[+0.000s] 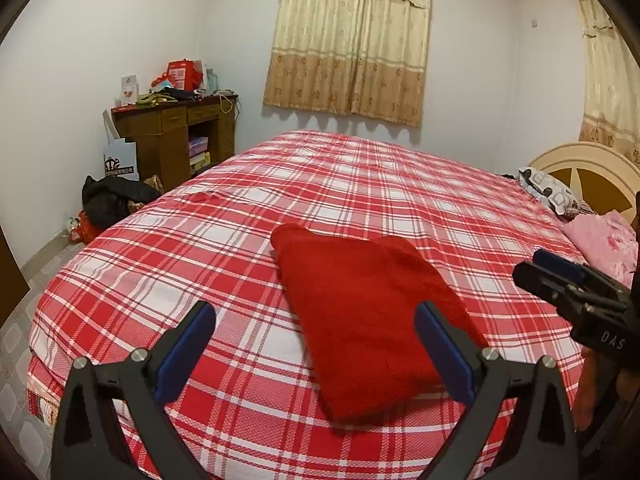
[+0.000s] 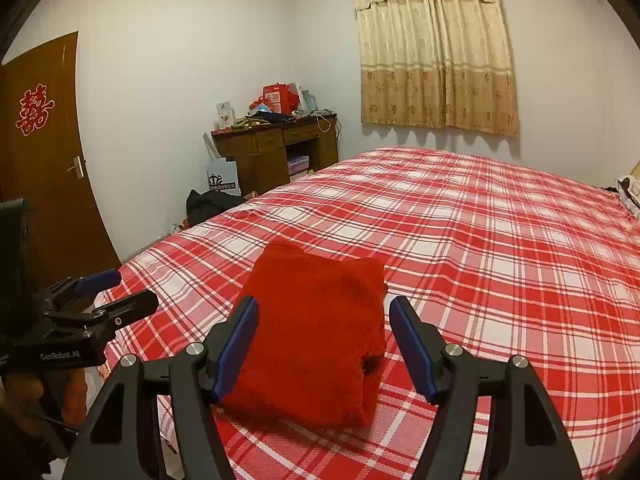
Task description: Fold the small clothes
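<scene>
From the left wrist, the left claw (image 1: 316, 352) hangs with its jaws spread wide and empty above the bed (image 1: 360, 184), the folded red garment (image 1: 368, 320) lying flat on the plaid cover just beyond its right finger. From the right wrist, the right claw (image 2: 324, 348) stands apart and empty, the garment (image 2: 316, 336) resting on the bed (image 2: 500, 240) beyond it, touching neither finger.

One red fleece garment (image 1: 368, 320), folded into a compact rectangular bundle, lying flat on the red-and-white plaid bed (image 1: 360, 184), near its front edge.
</scene>
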`<state>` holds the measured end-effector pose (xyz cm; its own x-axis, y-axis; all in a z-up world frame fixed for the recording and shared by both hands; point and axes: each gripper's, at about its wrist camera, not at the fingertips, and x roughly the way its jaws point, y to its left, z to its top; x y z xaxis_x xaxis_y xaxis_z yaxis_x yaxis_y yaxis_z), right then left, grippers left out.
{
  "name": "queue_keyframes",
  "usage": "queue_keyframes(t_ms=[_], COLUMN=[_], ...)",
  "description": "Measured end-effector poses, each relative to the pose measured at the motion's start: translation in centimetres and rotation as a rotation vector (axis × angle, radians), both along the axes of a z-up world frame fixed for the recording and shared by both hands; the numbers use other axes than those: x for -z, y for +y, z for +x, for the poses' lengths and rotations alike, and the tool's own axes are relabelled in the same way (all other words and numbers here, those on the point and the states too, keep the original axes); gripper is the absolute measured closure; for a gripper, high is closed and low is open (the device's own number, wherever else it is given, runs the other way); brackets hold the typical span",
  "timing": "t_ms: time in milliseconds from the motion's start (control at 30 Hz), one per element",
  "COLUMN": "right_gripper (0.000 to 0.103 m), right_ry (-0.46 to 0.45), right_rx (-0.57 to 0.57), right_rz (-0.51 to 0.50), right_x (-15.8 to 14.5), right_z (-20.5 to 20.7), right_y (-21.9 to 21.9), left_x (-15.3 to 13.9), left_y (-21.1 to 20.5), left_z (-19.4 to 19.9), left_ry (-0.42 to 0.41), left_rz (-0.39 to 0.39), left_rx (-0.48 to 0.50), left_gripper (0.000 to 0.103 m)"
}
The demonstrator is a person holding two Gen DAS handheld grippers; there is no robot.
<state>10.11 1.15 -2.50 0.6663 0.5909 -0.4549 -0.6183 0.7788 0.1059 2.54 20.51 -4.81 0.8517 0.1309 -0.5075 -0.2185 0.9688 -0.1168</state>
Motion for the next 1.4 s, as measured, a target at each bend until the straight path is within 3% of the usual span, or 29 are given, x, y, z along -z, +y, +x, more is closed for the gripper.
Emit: queue_keyframes(t_ms=[1400], right_gripper=[0.034], right_ry=[0.023], right_rx=[-0.030], right_rz=[0.012], right_x=[0.6], right_z=[-0.7], right_y=[-0.1], left_x=[0.5], left_y=[-1.7], left_z=[0.2], left_ry=[0.007], left_rz=[0.025], left_rx=[0.033], left_gripper=[0.001])
